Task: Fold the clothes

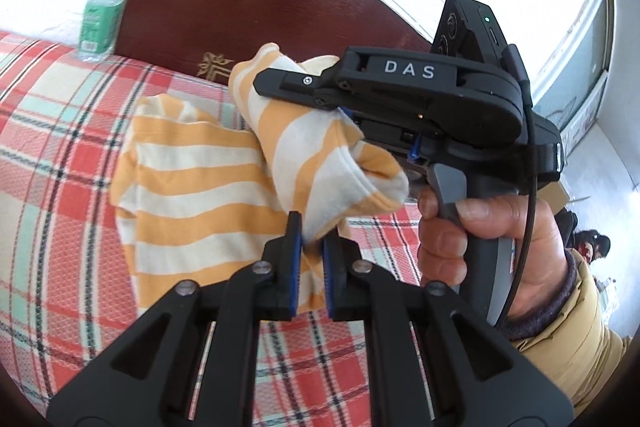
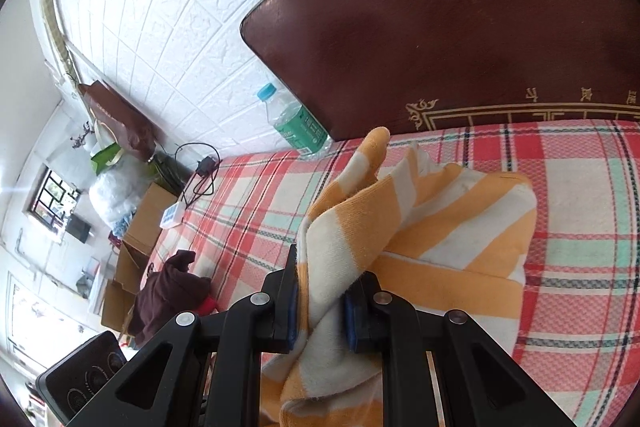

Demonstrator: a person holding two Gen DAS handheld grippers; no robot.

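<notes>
An orange and white striped garment (image 1: 192,183) lies partly on the plaid bed (image 1: 60,147), with one bunched end lifted. My left gripper (image 1: 310,251) is shut on a fold of that striped cloth near its lower edge. In the left wrist view the right gripper (image 1: 340,99), held by a person's hand (image 1: 480,239), clamps the raised bunch. In the right wrist view my right gripper (image 2: 320,301) is shut on a twisted strip of the striped garment (image 2: 448,227), which rises between the blue pads (image 2: 352,323) and drapes back onto the plaid bed (image 2: 580,227).
A dark wooden headboard (image 2: 460,27) stands behind the bed, with a green-labelled water bottle (image 2: 296,123) beside it. A dark brown garment (image 2: 168,291) lies at the bed's left edge. Cardboard boxes (image 2: 140,227), bags and a cable sit beyond that edge.
</notes>
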